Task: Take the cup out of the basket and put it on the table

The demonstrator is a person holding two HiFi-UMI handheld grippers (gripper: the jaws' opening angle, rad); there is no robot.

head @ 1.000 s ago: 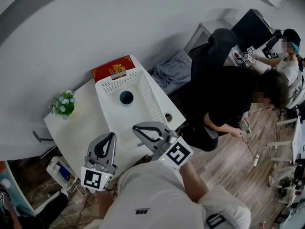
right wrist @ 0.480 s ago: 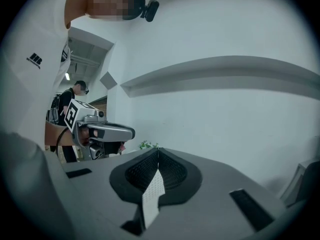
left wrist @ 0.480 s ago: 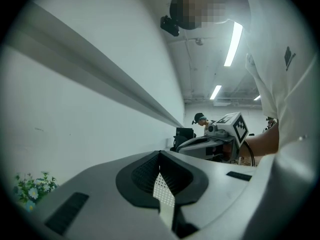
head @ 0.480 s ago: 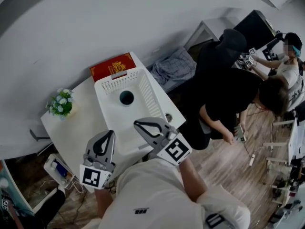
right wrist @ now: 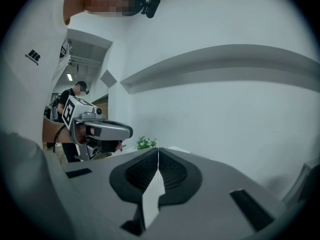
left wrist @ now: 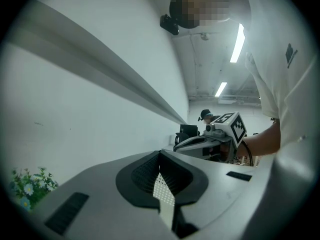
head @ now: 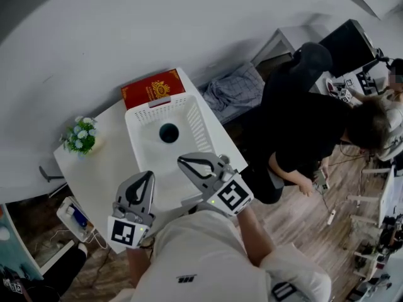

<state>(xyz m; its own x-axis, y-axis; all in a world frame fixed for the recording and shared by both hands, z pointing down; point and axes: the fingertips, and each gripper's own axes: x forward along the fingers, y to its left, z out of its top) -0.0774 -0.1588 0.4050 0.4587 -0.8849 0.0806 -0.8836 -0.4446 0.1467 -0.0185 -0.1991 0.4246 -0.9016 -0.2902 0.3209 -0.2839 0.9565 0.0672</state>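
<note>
The cup [head: 169, 133] is probably light, stiff and smooth-walled, so pinching its rim with one pad inside and one outside looks the surest hold. From above it shows only a dark round mouth. It stands inside the white slotted basket [head: 203, 126] on the desk [head: 94, 172]. The left claw [head: 148, 176] and right claw [head: 181, 161] are both pressed together, empty, at the basket's near end.

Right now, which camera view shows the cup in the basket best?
The head view: it looks down into the white basket, where the cup sits. Neither gripper view shows the cup at all.
</note>
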